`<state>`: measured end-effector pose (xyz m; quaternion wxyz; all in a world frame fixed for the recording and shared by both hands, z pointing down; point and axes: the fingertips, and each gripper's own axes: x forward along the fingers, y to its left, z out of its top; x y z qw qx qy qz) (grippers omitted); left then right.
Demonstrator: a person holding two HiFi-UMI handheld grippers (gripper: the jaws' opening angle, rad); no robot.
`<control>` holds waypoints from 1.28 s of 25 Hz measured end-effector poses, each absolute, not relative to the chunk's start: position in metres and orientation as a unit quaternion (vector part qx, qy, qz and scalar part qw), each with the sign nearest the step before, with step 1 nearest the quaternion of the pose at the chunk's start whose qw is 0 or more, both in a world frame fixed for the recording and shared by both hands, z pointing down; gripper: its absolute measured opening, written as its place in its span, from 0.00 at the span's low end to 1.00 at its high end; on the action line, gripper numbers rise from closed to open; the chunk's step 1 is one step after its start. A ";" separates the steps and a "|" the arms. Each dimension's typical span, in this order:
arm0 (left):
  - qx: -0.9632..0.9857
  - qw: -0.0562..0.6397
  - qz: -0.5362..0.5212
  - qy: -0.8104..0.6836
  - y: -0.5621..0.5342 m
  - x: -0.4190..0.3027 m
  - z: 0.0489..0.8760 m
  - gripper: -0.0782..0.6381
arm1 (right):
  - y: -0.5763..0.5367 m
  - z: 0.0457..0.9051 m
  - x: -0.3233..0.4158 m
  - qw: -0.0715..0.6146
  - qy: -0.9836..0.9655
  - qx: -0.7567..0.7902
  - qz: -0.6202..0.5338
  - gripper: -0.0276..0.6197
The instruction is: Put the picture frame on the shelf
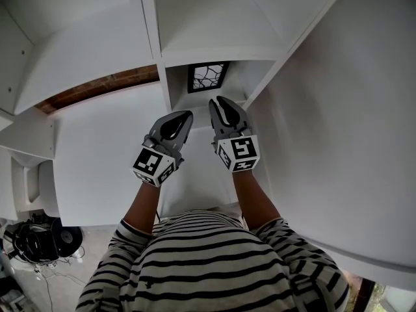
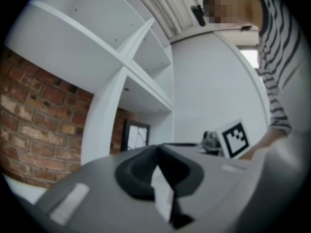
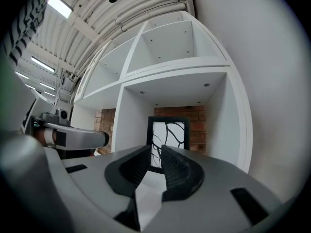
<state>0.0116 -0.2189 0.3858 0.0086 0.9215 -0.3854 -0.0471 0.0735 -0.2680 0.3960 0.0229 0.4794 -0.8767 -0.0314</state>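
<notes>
Picture frame stands upright in the shelf compartment straight ahead of my right claw, well clear of its tips. Its back is close to the brick wall at the rear; whether it leans on the brick I cannot tell. From my left claw the frame sits ahead and a little to the left. The right claw's jaws are a narrow slit apart with nothing between them, only the frame showing through the gap beyond. The left claw is clenched tip to tip on nothing. I judge the placing done and both claws free. The risks from here are mine. If I push the right claw forward into the compartment, its tips would meet the frame's front face and tip it back or skid it sideways. Swinging either claw sideways could knock the compartment's walls and jolt the shelf, and a frame standing on its lower edge may topple forward off the ledge
</notes>
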 end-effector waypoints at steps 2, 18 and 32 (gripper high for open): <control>0.922 0.010 -0.048 -0.385 -0.216 0.009 0.387 0.12 | -0.262 0.398 0.070 0.022 -0.880 0.475 -0.025 0.14; 0.925 0.040 -0.041 -0.375 -0.185 -0.004 0.409 0.12 | -0.203 0.410 0.055 0.021 -0.906 0.422 0.005 0.14; 0.927 0.068 -0.034 -0.368 -0.148 -0.014 0.426 0.12 | -0.148 0.428 0.049 0.013 -0.917 0.394 0.062 0.11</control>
